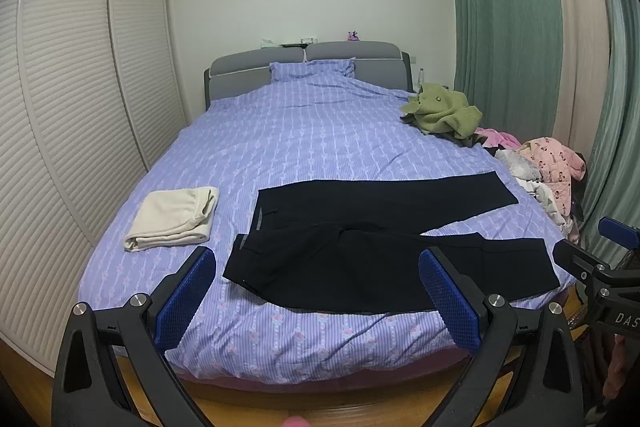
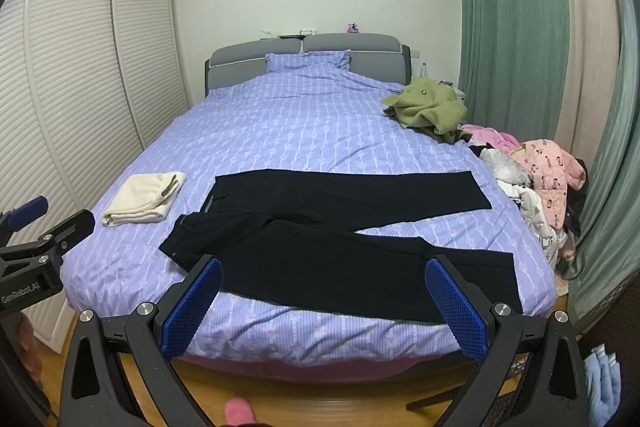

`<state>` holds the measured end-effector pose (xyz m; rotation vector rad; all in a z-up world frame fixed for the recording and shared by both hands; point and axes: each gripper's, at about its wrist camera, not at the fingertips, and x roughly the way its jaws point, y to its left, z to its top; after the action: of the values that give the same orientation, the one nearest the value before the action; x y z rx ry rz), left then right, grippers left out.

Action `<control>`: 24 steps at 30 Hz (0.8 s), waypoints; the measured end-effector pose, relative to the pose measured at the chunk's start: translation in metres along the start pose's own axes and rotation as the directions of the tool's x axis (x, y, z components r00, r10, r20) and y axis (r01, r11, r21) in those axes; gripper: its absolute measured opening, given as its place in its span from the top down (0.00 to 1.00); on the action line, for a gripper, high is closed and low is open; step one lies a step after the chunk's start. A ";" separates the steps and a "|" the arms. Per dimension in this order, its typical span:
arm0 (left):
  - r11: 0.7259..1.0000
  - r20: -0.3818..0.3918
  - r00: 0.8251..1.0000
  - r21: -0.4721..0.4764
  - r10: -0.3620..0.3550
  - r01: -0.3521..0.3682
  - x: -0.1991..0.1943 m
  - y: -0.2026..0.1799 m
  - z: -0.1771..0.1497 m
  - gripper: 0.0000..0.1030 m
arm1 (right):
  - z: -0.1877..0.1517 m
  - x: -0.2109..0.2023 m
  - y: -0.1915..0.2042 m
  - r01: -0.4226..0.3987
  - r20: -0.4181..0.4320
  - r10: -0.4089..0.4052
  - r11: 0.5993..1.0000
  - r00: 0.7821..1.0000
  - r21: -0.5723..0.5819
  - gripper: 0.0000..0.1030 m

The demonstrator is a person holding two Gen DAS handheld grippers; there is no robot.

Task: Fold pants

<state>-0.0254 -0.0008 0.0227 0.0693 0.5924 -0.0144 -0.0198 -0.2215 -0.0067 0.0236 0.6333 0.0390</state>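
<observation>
We hold the left gripper point(image 1: 316, 291) and right gripper point(image 2: 324, 301) spread wide, empty, before the black pants point(image 1: 380, 243) lying flat along the bed's point(image 1: 304, 131) foot edge; folding hasn't begun, so next we likely grasp the near leg.

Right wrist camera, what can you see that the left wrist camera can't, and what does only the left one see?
Only the right wrist view shows a light blue cloth on the floor and the left hand-held gripper from the side. Only the left wrist view shows the right hand-held gripper from the side. Both show the black pants spread flat on the bed, a folded cream cloth, a green sweater and a pink jacket.
</observation>
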 end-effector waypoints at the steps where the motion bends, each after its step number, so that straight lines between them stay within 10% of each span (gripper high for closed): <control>1: 1.000 0.000 1.000 0.000 -0.001 0.001 0.000 0.000 0.000 0.00 | 0.000 0.000 -0.001 -0.002 0.001 0.002 1.000 1.000 0.000 0.00; 24: 1.000 -0.002 1.000 -0.004 -0.001 0.001 0.001 -0.001 -0.001 0.00 | 0.002 0.007 0.000 -0.009 -0.015 0.009 1.000 1.000 0.002 0.00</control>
<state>-0.0255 -0.0014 0.0216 0.0654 0.5943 -0.0137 -0.0130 -0.2216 -0.0097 0.0279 0.6483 0.0471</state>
